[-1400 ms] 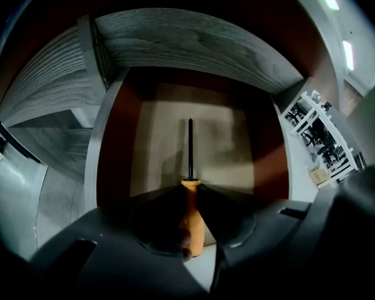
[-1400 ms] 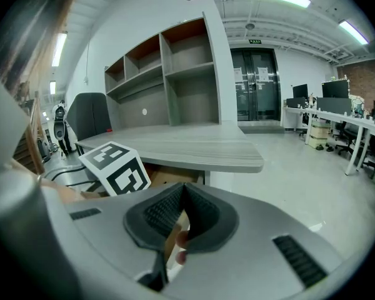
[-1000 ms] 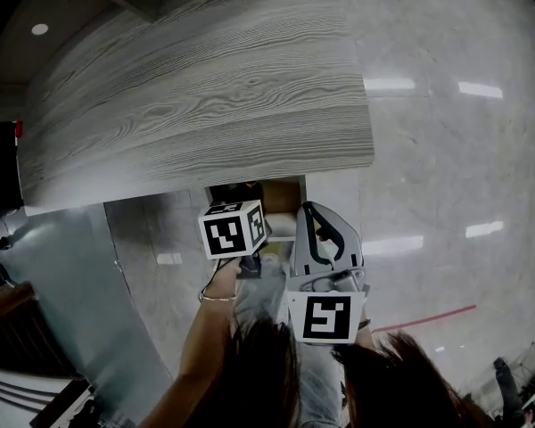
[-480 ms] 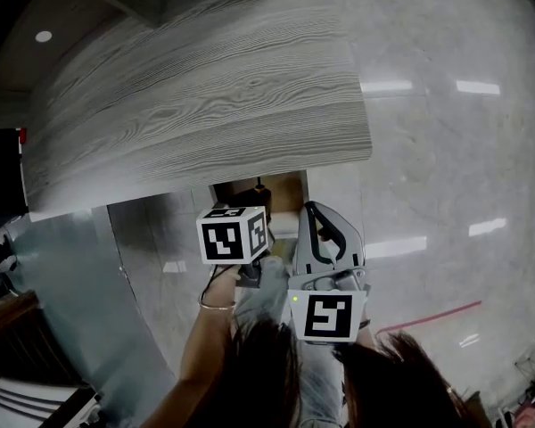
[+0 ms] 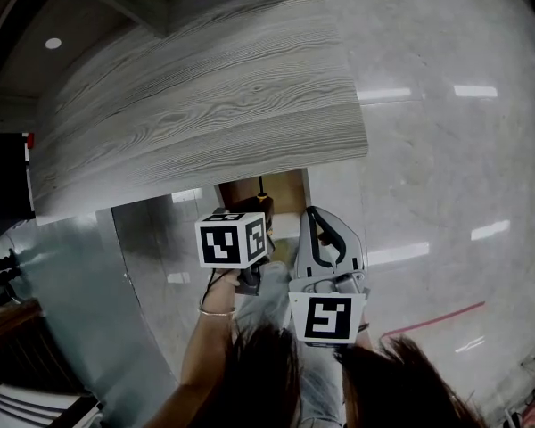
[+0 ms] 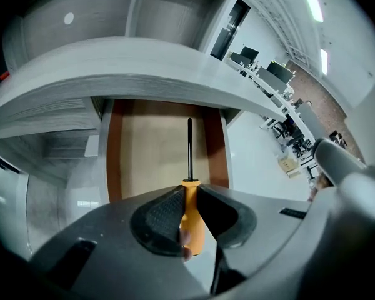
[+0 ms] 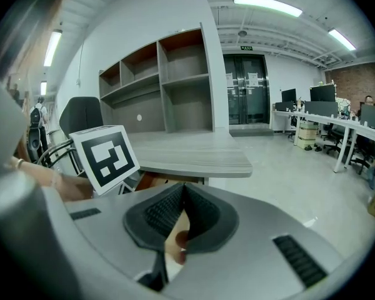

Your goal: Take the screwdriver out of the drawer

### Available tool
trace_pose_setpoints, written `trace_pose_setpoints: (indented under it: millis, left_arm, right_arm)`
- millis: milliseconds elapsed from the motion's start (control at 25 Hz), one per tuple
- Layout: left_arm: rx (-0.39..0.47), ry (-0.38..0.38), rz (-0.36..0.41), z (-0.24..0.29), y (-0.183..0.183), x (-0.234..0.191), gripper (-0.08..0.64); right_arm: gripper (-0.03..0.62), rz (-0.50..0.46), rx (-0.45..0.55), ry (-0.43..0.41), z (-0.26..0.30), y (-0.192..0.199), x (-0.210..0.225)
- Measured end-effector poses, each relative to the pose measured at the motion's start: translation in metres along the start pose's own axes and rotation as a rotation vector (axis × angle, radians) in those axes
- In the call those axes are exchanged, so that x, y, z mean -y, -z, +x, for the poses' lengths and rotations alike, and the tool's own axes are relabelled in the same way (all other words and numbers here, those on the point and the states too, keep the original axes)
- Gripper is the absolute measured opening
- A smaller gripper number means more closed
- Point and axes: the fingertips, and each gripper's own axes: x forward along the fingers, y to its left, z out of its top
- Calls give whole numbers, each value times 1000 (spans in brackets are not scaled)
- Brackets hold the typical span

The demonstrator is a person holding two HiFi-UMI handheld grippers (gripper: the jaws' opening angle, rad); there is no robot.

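The screwdriver (image 6: 191,220) has an orange handle and a thin black shaft. My left gripper (image 6: 189,195) is shut on the handle, and the shaft points away over the open drawer (image 6: 150,149), clear of its brown floor. In the head view the screwdriver (image 5: 261,194) shows just past the left gripper (image 5: 250,217), in front of the drawer (image 5: 287,194) under the desk edge. My right gripper (image 5: 314,212) hangs beside it to the right. Its pads meet with nothing between them in the right gripper view (image 7: 183,189).
The grey wood-grain desk top (image 5: 205,96) overhangs the drawer. A glossy pale floor (image 5: 446,168) spreads to the right. Shelving (image 7: 162,86) stands behind the desk, with office desks and chairs (image 7: 319,124) far off. A curved grey panel (image 5: 80,292) lies at the left.
My left gripper has lifted up and back from the drawer with the screwdriver, so the drawer's inside and the shaft now show in the head view. The right gripper has stayed put.
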Motion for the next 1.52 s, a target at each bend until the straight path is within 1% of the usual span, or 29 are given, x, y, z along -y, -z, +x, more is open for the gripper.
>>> trace_pose_setpoints:
  millis: [400, 720, 920, 1240, 1520]
  left_arm:
    - [-28, 16, 7, -16, 14, 4, 78]
    - [-33, 17, 20, -36, 28, 4, 78]
    - [-27, 15, 31, -51, 33, 0, 78]
    - [10, 40, 47, -82, 33, 10, 78]
    - [50, 79, 69, -122, 26, 20, 78]
  right_arm:
    - [26, 43, 6, 30, -14, -5, -6]
    - [26, 63, 20, 56, -24, -10, -15]
    - [26, 36, 14, 66, -32, -15, -24]
    - [26, 18, 20, 70, -47, -27, -38]
    - [26, -48, 22, 89, -62, -51, -54]
